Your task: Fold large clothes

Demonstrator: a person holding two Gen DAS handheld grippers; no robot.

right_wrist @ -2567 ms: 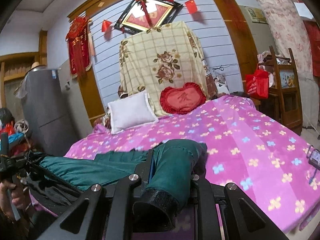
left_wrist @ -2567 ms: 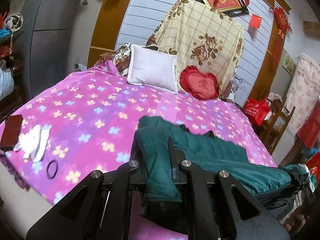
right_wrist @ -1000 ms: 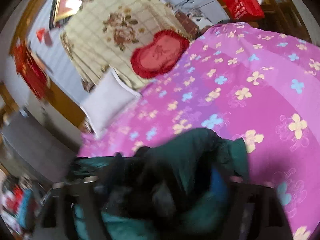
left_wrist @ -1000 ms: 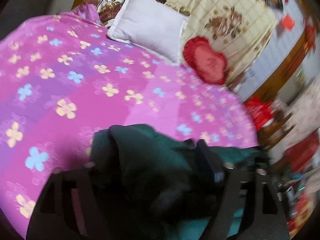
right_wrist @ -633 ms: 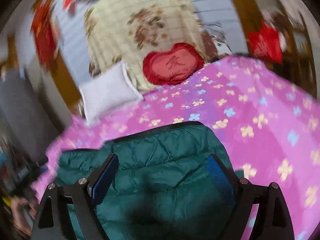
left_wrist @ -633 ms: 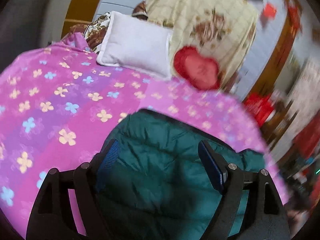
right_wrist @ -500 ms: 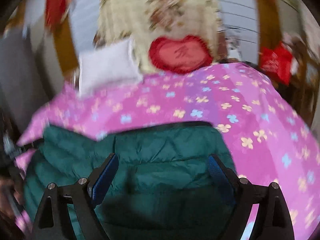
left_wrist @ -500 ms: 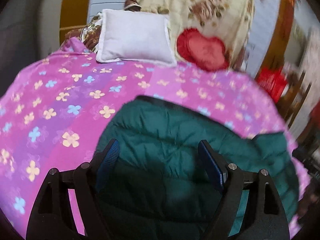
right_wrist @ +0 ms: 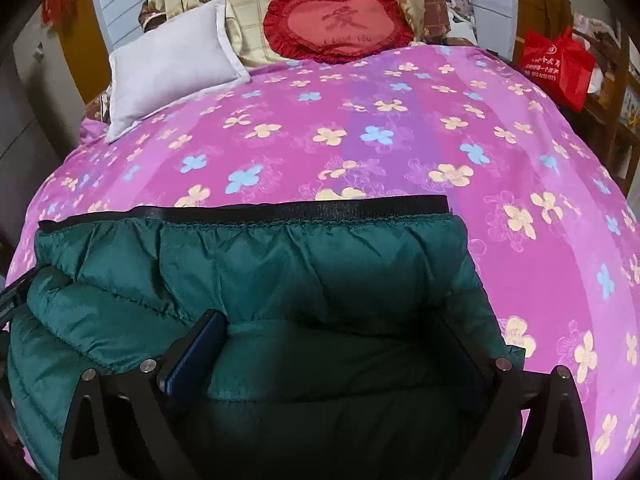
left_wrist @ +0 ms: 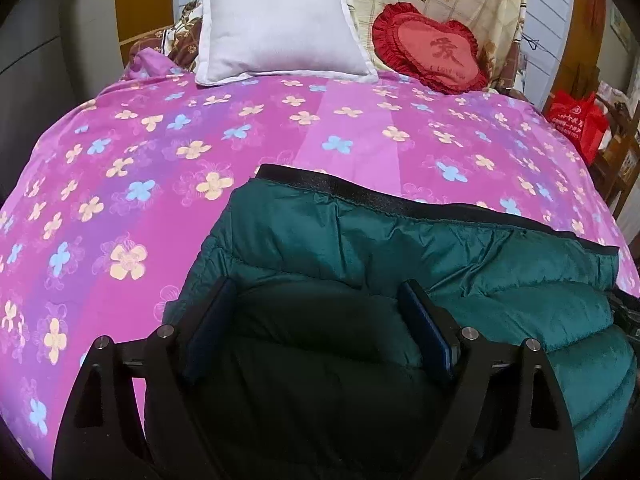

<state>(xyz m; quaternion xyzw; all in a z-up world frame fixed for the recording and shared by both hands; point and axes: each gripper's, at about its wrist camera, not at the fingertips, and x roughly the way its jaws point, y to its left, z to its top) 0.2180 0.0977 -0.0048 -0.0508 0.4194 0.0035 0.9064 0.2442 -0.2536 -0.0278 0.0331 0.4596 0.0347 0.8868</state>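
Letting go, I widen both tools: left tool (left_wrist: 316,320) and right tool (right_wrist: 332,356) gape over the green puffer jacket (right_wrist: 280,272), folded flat low on the bed (right_wrist: 400,120).

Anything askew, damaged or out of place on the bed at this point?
Nothing stands out. The green jacket lies folded on the pink bedspread, its black hem fairly straight across. The white pillow and red heart cushion sit at the head of the bed.
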